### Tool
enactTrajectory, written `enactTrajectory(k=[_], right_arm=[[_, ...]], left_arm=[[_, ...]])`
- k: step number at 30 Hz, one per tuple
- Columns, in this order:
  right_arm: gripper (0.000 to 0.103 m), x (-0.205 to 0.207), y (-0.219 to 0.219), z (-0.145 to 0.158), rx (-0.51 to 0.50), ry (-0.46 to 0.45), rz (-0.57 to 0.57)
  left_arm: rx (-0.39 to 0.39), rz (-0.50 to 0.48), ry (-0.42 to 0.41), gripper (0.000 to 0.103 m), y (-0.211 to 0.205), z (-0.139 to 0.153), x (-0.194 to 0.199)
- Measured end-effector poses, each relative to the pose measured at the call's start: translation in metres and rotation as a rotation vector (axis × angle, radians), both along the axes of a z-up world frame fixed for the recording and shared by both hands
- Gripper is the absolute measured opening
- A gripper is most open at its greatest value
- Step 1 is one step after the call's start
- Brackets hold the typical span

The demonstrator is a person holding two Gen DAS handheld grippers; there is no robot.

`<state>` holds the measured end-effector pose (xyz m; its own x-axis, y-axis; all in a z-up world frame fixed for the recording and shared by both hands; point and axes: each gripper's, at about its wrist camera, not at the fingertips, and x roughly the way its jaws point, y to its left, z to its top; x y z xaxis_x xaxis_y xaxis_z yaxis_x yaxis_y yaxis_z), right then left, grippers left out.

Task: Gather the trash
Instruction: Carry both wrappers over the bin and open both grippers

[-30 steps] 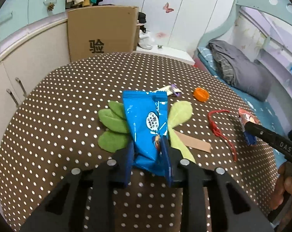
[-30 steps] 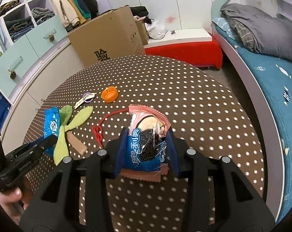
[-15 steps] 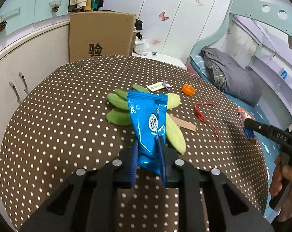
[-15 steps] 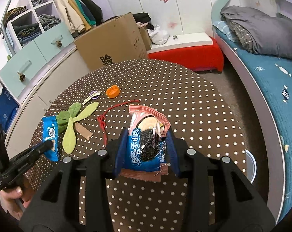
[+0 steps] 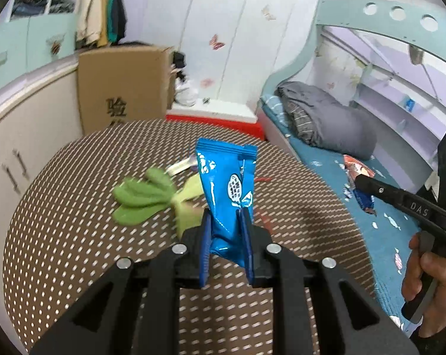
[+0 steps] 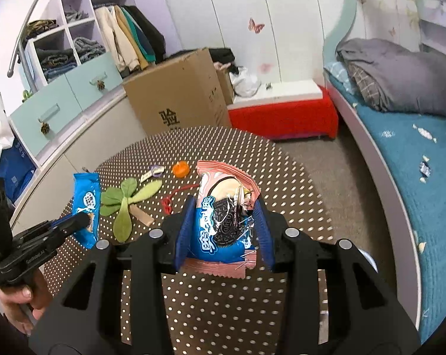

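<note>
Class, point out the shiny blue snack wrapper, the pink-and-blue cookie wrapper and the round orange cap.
Shiny blue snack wrapper [image 5: 227,189]: left wrist view, printed front.
Pink-and-blue cookie wrapper [image 6: 223,219]: right wrist view, cookie picture.
Round orange cap [image 6: 180,169]: right wrist view, top.

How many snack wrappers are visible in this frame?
2. The blue wrapper is clamped in the left tool; the pink Oreo wrapper is clamped in the right tool. Others may be hidden.

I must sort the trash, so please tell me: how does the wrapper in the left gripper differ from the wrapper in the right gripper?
The left wrapper is all blue, slim and looks sealed; the right wrapper is pink and blue, wider, crumpled, with a cookie picture. Both are held upright, above the table, each pinched at its lower end, by the left gripper and the right gripper.
</note>
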<state>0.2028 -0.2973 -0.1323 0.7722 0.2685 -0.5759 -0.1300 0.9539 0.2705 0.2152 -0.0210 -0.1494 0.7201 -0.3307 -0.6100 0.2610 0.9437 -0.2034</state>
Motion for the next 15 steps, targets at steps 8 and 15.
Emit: enactTrajectory(k=[8,15], right_arm=[[0.039,-0.022,-0.047,0.035,0.009,-0.085,-0.068],[0.039,-0.044,-0.106,0.052,0.012,-0.130,-0.186]], left_arm=[[-0.003,-0.096,-0.082,0.018,-0.058,0.040,-0.001],[-0.005,-0.202,-0.131,0.018,-0.126,0.067,-0.004]])
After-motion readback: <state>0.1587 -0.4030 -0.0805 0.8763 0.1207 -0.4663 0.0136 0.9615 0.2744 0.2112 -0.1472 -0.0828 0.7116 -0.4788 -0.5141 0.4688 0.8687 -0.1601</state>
